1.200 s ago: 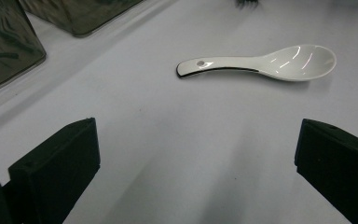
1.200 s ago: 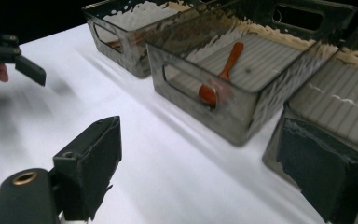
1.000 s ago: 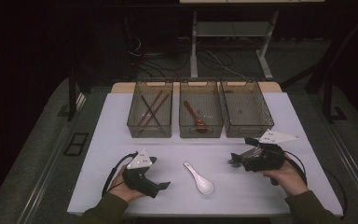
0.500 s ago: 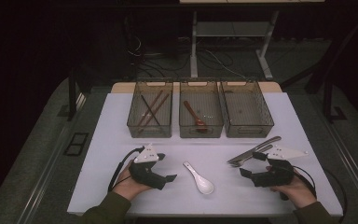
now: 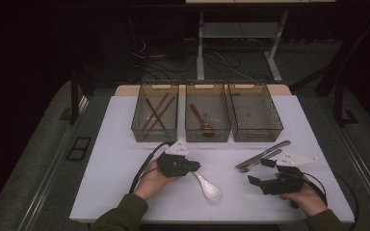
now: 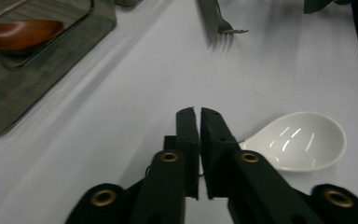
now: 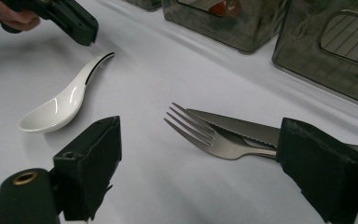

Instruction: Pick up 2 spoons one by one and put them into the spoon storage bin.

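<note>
**Three utensils left on the table**

Three pieces lie loose on the white table (image 5: 125,144); sorting into the bins looks partly done. At the bottom of the high view sit both grippers. The left gripper (image 5: 196,166), lower centre, has its jaws pressed together on nothing. The white spoon (image 5: 208,186) lies just right of it, handle end near the jaw tips, not held. In the left gripper view the spoon bowl (image 6: 303,140) sits lower right, beside the closed jaws.

The right gripper (image 5: 260,172), lower right, is spread wide and empty. Just above it the fork (image 5: 257,160) and knife (image 5: 270,150) lie together, the fork overlapping the knife; in the right gripper view the fork tines (image 7: 191,123) sit between the open jaws, a little beyond them.

Farther up, three bins stand in a row: left bin (image 5: 155,129) holds chopsticks (image 5: 156,111), middle bin (image 5: 207,131) a wooden spoon (image 5: 201,119), right bin (image 5: 265,130) appears empty. By my judgement, spoon, fork and knife remain to be binned.
</note>
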